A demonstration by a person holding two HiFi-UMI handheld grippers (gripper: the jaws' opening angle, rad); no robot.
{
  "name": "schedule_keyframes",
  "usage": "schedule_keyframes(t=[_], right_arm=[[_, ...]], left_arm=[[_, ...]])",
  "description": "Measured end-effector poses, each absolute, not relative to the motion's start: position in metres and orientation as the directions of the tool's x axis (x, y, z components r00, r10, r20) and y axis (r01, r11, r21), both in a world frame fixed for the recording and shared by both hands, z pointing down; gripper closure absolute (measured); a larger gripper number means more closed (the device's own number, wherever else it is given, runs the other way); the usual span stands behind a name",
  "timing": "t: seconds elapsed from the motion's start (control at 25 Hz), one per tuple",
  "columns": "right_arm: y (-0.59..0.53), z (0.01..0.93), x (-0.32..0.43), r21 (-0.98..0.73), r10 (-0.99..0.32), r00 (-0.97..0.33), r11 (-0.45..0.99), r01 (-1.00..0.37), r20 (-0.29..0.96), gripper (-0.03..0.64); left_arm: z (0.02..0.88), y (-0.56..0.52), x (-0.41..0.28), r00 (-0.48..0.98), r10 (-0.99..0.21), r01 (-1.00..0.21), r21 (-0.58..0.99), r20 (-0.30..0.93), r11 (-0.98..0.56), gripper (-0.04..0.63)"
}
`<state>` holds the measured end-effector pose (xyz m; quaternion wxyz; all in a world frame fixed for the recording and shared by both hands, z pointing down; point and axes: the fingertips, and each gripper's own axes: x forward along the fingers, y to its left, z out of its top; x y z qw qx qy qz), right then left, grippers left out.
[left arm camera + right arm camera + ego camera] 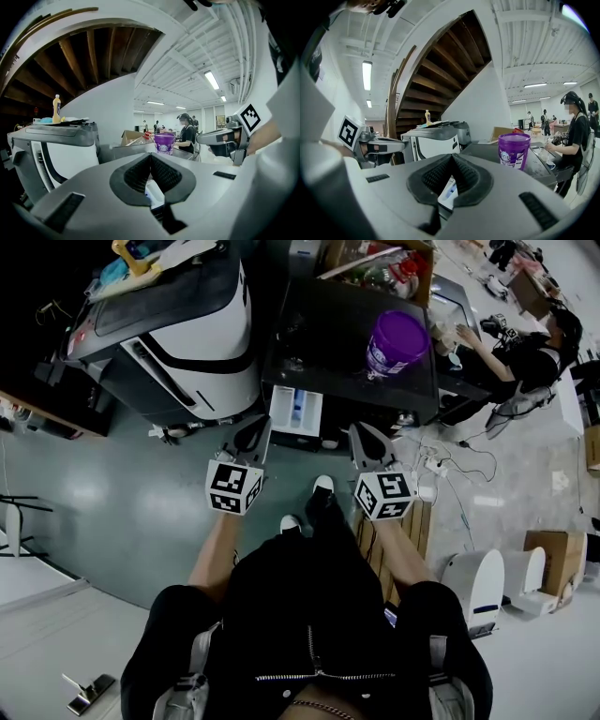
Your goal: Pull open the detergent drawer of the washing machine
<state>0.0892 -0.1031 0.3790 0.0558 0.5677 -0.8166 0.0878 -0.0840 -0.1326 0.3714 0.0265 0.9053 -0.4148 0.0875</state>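
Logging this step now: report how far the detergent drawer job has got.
Done: the detergent drawer stands pulled out of the washing machine's front, its compartments showing. In hand: nothing; the left gripper and right gripper are both shut and empty, in front of the drawer. Left: apparently nothing, the pull looks finished.
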Motion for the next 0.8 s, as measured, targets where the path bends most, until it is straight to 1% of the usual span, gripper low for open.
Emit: schedule_keyframes(t=[0.8], right_arm=[[-0.104, 0.392, 0.089, -0.083, -0.909, -0.356, 0.347, -0.934, 0.217, 0.614]], left_arm=[[0.390, -0.139, -0.081, 0.631, -0.748, -0.766, 0.015, 0.204, -0.642, 0.574]])
